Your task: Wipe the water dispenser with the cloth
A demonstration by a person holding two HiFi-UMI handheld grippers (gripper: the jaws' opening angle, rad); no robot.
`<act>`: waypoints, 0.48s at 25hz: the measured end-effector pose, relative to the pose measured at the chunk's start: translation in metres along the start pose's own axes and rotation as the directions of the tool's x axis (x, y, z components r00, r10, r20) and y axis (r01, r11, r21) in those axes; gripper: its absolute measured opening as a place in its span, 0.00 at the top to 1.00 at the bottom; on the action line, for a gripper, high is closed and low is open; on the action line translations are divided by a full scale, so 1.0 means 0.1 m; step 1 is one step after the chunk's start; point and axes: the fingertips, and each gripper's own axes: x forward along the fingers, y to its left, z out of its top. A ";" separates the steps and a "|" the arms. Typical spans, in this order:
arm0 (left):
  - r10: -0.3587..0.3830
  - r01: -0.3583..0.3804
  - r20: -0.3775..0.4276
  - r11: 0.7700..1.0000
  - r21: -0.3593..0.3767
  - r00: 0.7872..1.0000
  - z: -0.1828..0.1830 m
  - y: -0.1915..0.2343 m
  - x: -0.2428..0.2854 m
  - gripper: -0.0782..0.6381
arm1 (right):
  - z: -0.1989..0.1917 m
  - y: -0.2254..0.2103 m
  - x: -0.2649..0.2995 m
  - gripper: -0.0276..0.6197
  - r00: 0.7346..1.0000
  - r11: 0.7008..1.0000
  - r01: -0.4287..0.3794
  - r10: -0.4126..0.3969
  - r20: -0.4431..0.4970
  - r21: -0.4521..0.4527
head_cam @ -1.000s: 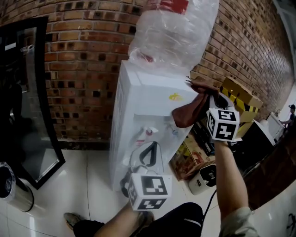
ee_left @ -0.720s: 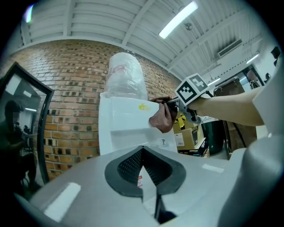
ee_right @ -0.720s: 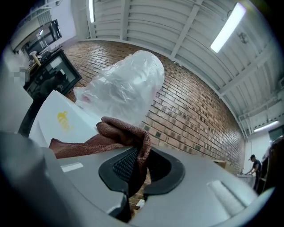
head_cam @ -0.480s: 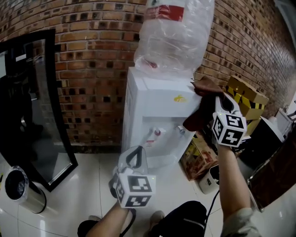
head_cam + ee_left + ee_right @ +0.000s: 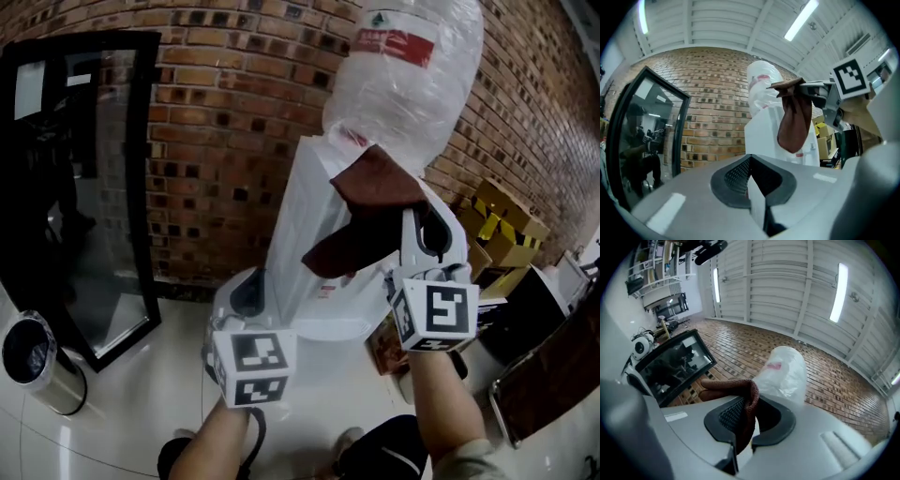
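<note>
- The brown cloth (image 5: 367,223) is clamped in the right gripper (image 5: 409,225) and hangs at the top front of the white water dispenser (image 5: 302,202).
- The left gripper (image 5: 246,292) is closed on nothing, lower down and to the left.
- The right hand is judged the nearer one for wiping.

Left claw (image 5: 749,185), right claw (image 5: 740,423): grey shells, black-white marker cubes (image 5: 251,367).

Our head view looks steeply down from nearby on the white box-shaped water dispenser (image 5: 314,234), mid-frame against the red brick wall (image 5: 225,112). Our left gripper view looks level along its fingers (image 5: 736,176) from lower down, with the dispenser right of centre. Our right gripper view tilts up towards the white slatted ceiling (image 5: 787,282). All three share the clear plastic-wrapped water bottle (image 5: 408,80) and the black-framed glass door (image 5: 94,187).
</note>
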 end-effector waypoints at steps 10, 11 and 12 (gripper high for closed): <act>0.059 -0.059 -0.013 0.998 0.011 0.998 -0.08 -0.02 0.10 0.89 | -0.54 0.81 0.13 0.88 0.991 0.977 -0.132 0.129 -0.028 -0.168; 0.051 -0.051 -0.016 0.999 0.017 0.999 -0.10 -0.09 0.13 0.89 | -0.56 0.76 0.13 0.88 0.992 0.979 -0.129 0.127 -0.019 -0.161; 0.041 -0.040 -0.021 0.999 0.022 0.999 -0.12 -0.16 0.18 0.89 | -0.59 0.70 0.13 0.88 0.992 0.980 -0.125 0.124 -0.015 -0.158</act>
